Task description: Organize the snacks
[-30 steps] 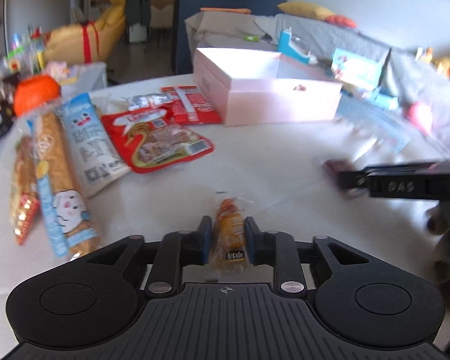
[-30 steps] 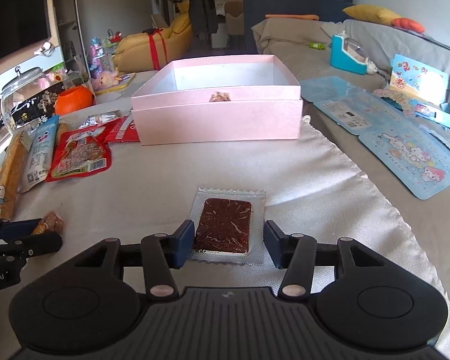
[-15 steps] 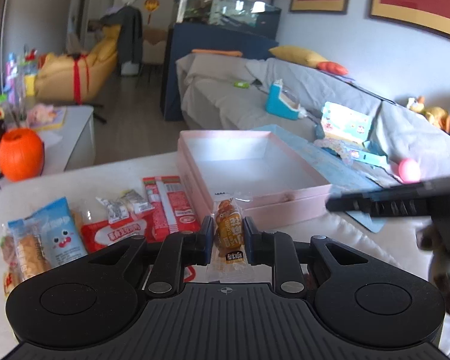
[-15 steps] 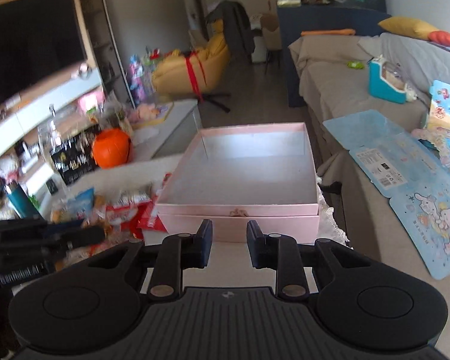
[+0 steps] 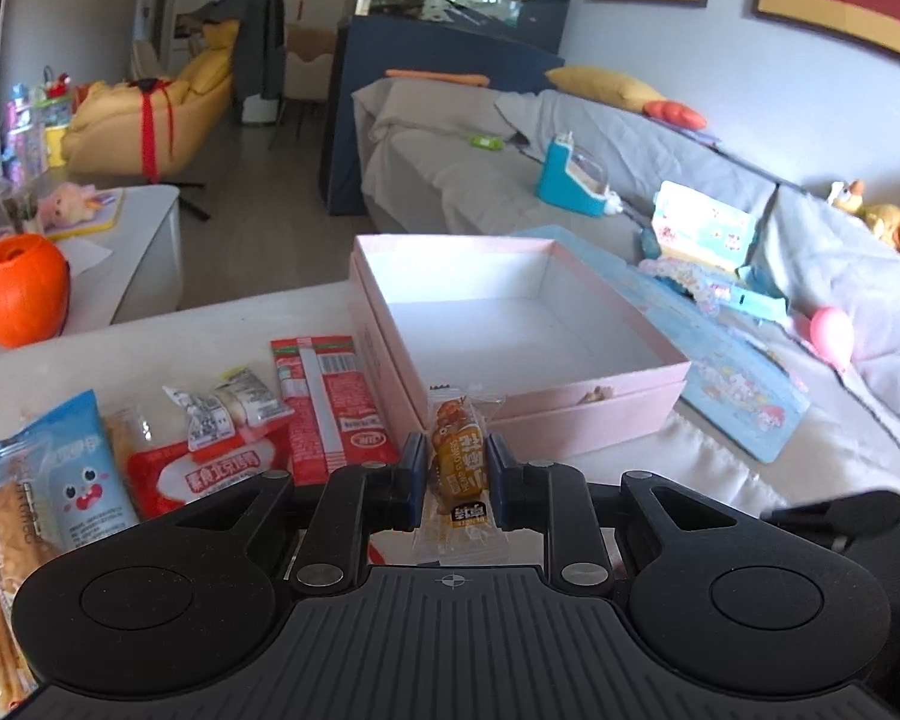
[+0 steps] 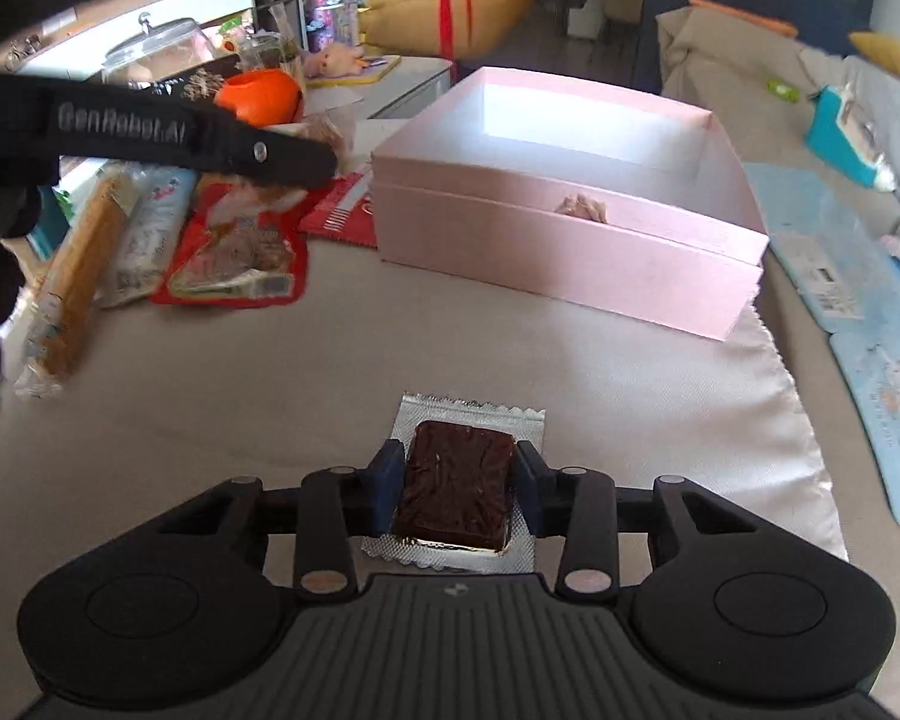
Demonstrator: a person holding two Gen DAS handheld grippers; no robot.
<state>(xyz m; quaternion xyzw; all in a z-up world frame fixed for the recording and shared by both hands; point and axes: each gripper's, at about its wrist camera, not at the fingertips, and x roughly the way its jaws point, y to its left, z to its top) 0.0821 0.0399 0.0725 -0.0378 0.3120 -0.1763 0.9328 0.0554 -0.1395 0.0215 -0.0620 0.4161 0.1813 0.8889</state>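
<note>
My left gripper [image 5: 452, 468] is shut on a small orange snack packet [image 5: 457, 456] and holds it above the table, just short of the open pink box [image 5: 570, 414]. The box is empty inside. My right gripper [image 6: 456, 483] has its pads against both sides of a brown snack bar in a silver wrapper [image 6: 457, 480], low over the white cloth. The pink box [image 6: 570, 246] lies ahead of it. The left gripper's body [image 6: 150, 132] shows at the upper left of the right wrist view.
Several snack packets lie left of the box: red pouches [image 5: 330, 402], a blue packet [image 5: 72, 474], a long biscuit pack [image 6: 78, 276]. An orange pumpkin jar [image 5: 21, 291] stands at far left. A grey sofa [image 5: 630, 180] with toys and blue sheets [image 6: 834, 264] is to the right.
The left gripper lifted the orange packet off the table and carried it toward the box. The right gripper swung up with nothing visible between its fingers, and is now down closed around the brown bar.
</note>
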